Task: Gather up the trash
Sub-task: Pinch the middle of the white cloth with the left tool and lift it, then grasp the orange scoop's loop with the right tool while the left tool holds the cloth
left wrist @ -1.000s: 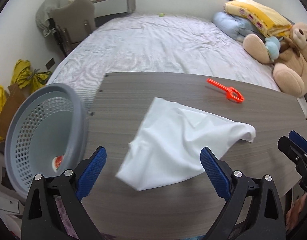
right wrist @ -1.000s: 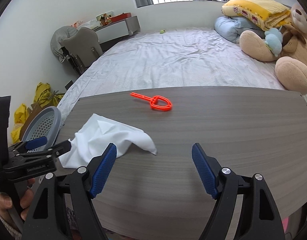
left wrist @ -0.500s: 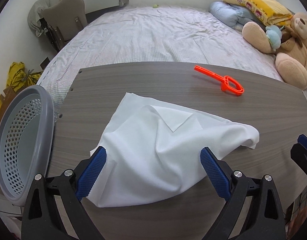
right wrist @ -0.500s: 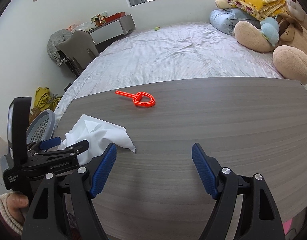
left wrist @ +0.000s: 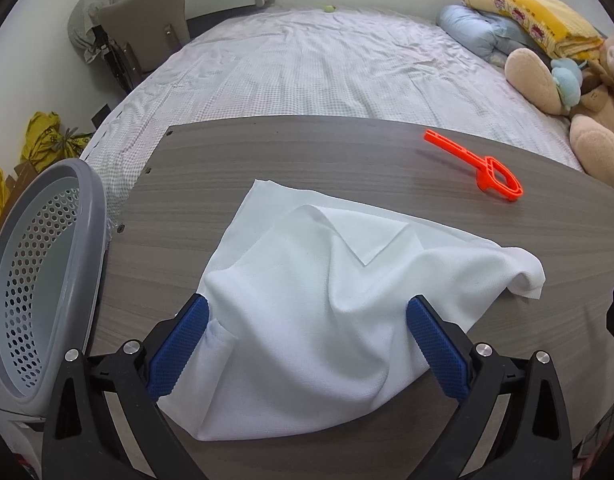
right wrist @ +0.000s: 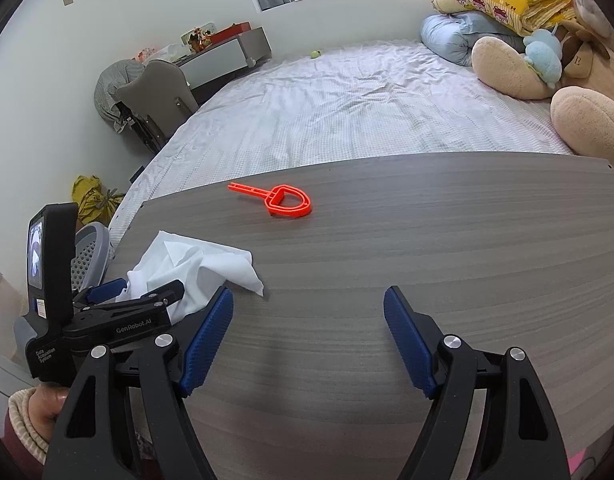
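White tissue (left wrist: 319,300) lies crumpled on the table (left wrist: 347,168) between the wide-open, empty left gripper (left wrist: 307,320), so closing may snag one loose fold and spill it short of the basket (left wrist: 39,280) at nine o'clock.

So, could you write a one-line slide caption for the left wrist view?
Open left gripper straddling a crumpled white cloth on the wooden table, grey basket alongside.

Bare tabletop (right wrist: 447,248) wide open on the right half, orange plastic piece (right wrist: 281,201) lone obstacle near far edge, crumpled white cloth (left wrist: 331,304) covering the left near part, grey perforated basket (left wrist: 39,280) standing just off the left edge, bed (right wrist: 347,112) beyond
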The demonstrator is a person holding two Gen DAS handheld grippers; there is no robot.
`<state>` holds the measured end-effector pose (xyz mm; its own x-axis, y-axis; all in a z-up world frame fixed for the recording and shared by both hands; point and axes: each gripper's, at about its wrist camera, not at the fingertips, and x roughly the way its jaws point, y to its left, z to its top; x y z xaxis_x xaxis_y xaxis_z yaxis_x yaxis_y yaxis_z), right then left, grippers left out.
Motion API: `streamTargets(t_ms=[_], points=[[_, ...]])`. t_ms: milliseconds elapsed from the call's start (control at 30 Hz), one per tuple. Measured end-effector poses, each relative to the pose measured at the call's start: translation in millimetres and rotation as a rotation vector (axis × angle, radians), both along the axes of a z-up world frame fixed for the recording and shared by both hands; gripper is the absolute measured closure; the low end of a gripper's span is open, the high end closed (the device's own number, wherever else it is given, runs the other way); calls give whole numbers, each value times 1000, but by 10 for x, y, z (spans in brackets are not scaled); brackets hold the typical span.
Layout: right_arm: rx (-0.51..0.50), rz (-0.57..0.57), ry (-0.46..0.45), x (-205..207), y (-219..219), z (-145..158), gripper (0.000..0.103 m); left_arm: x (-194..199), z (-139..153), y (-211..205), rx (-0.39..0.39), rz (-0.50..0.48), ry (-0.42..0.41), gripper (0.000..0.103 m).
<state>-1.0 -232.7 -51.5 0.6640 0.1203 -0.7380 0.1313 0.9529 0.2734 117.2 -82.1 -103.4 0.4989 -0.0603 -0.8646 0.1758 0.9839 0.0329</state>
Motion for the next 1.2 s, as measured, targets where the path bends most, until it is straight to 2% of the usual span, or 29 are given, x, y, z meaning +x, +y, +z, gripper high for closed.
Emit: streamTargets(t_ms=[233, 333, 400, 433, 500, 567, 700, 833, 1200], points=[[3, 2, 7, 59, 14, -14, 29, 56, -8, 47, -35, 4, -6, 8], [-3, 2, 4, 99, 13, -20, 29, 35, 43, 9, -39, -29, -15, 31], [-2, 6, 7, 136, 9, -40, 29, 42, 76, -20, -43, -51, -16, 54], [-4, 8, 8, 171, 9, -37, 29, 42, 88, -28, -45, -59, -16, 59], [-16, 21, 8, 243, 15, -30, 29, 57, 104, -32, -51, -68, -12, 83], [-29, 49, 5, 331, 24, -22, 29, 79, 118, -16, -59, -70, 11, 95], [-43, 95, 14, 551, 3, -64, 29, 54, 188, 55, -74, -57, 26, 95], [-105, 157, 38, 799, 41, -124, 29, -24, 348, 141, -75, -45, -11, 95], [-165, 251, 78, 1364, 128, -258, 29, -153, 716, 344, -63, -11, -104, 95]])
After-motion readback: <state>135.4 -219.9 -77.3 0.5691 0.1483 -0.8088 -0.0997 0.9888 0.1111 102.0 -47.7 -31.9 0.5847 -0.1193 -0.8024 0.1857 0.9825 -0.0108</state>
